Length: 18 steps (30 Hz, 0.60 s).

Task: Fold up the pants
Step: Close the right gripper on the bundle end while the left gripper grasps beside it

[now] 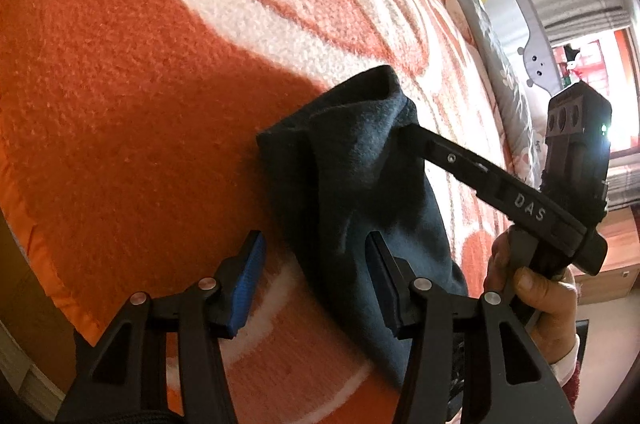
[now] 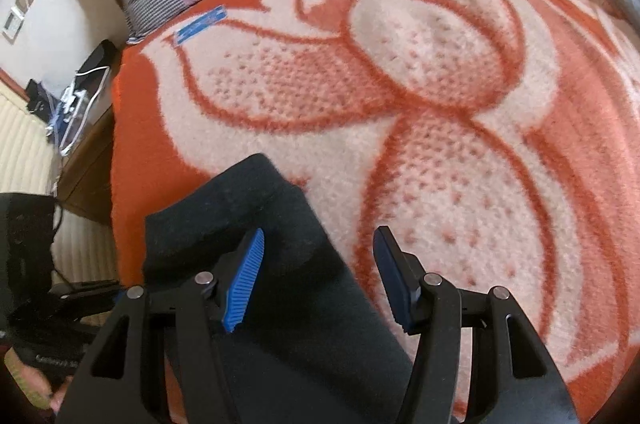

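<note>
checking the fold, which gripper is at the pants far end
The right gripper: its finger meets the pants at the far fold; the left gripper hovers open nearer.

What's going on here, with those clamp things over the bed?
A person is folding dark pants on an orange and cream blanket, holding a two-finger gripper in each hand. The pants lie bunched into a narrow strip. The left gripper has its jaws open, empty, one on each side of the strip's edge. The right gripper also stands open over the fabric; from the left view its fingers reach the far end of the pants.
</note>
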Available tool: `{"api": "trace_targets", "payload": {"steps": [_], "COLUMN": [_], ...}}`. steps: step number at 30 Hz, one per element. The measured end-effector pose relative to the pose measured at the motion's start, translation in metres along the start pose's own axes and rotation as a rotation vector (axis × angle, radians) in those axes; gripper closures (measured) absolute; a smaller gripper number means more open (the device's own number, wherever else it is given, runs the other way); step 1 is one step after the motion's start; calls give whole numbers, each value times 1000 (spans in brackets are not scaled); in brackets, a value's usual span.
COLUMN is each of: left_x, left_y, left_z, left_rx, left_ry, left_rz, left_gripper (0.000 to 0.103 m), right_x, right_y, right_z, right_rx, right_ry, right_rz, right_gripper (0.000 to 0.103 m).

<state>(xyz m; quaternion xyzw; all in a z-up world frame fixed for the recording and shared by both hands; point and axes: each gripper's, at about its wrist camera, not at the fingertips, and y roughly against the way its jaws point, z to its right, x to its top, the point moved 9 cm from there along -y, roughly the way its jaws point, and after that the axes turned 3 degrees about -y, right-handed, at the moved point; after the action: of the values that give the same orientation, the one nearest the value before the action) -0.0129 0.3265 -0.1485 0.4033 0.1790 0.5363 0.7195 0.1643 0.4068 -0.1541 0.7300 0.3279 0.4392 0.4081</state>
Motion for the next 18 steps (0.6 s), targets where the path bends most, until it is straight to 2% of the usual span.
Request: {"api": "trace_targets", "payload": {"steps": [3, 7, 8, 9, 11, 15, 18], "left_x": [3, 8, 9, 11, 14, 17, 18], "left_y": [-2, -4, -6, -7, -9, -18, -21], "left_z": [0, -2, -2, -3, -2, 5, 11], "left_rx": [8, 11, 8, 6, 14, 26, 21], "left_ry": [-9, -8, -1, 4, 1, -31, -50], "left_rz": [4, 17, 19, 21, 24, 19, 21], "left_gripper": [51, 55, 55, 56, 61, 80, 88], "right_x": [0, 1, 1, 0, -1, -3, -4], "right_y": [-9, -23, -26, -28, -28, -22, -14], "right_z": [-5, -6, -5, -5, -5, -11, -13], "right_rx": [11, 95, 115, 131, 152, 143, 138], "right_ry": [44, 18, 10, 6, -1, 33, 49], "right_rz": [-30, -81, -91, -97, -97, -84, -67], "right_gripper": [45, 46, 48, 56, 61, 73, 79]}}
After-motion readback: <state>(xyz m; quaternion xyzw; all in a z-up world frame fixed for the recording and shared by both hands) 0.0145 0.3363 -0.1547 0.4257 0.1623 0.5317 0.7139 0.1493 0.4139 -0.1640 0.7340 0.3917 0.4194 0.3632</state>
